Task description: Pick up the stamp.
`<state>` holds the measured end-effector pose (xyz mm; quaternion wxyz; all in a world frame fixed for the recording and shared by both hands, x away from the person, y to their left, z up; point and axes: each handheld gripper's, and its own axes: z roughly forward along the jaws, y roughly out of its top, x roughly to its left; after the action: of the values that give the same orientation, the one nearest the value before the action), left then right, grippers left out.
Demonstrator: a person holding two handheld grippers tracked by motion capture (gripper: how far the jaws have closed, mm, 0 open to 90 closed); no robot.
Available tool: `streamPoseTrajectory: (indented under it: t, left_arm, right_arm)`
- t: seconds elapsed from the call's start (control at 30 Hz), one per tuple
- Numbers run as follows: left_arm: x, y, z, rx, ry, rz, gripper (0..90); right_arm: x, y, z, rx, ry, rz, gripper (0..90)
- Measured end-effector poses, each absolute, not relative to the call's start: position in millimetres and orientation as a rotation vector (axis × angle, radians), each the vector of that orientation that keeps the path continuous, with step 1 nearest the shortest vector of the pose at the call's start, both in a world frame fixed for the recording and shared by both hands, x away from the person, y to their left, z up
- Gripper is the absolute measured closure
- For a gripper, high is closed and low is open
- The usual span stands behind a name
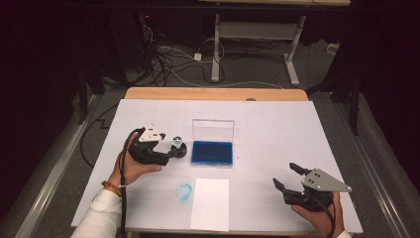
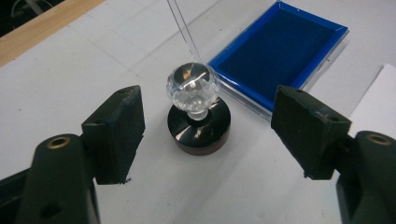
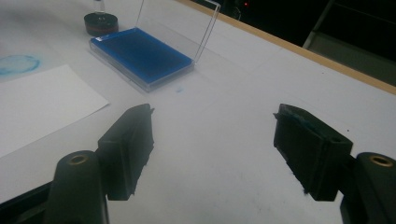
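Note:
A stamp (image 1: pixel 178 145) with a clear faceted knob (image 2: pixel 191 86) on a round black base (image 2: pixel 200 133) stands upright on the white table cover, just left of an open blue ink pad (image 1: pixel 213 152). My left gripper (image 1: pixel 171 150) is open. Its two black jaws stand apart on either side of the stamp, and neither pad touches it (image 2: pixel 208 107). My right gripper (image 1: pixel 286 174) is at the front right, open and with nothing between its jaws (image 3: pixel 215 112), well away from the ink pad (image 3: pixel 140 55).
The ink pad's clear lid (image 1: pixel 213 130) stands up at its far side. A white sheet of paper (image 1: pixel 210 203) lies at the front edge, with a round blue ink mark (image 1: pixel 183 191) on the cover to its left. The table's wooden edge (image 1: pixel 213 93) runs along the back.

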<state>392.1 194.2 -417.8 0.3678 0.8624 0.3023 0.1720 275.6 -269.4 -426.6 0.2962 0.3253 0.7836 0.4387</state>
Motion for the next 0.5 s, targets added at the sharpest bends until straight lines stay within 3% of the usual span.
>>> streamPoseTrajectory:
  t: [0.5]
  left_arm:
    - [430.6,174.5,-432.1,2.336,0.828,0.362,25.9]
  right_arm:
    - [275.8,-268.6,-428.5,0.847,2.113,1.156,28.9]
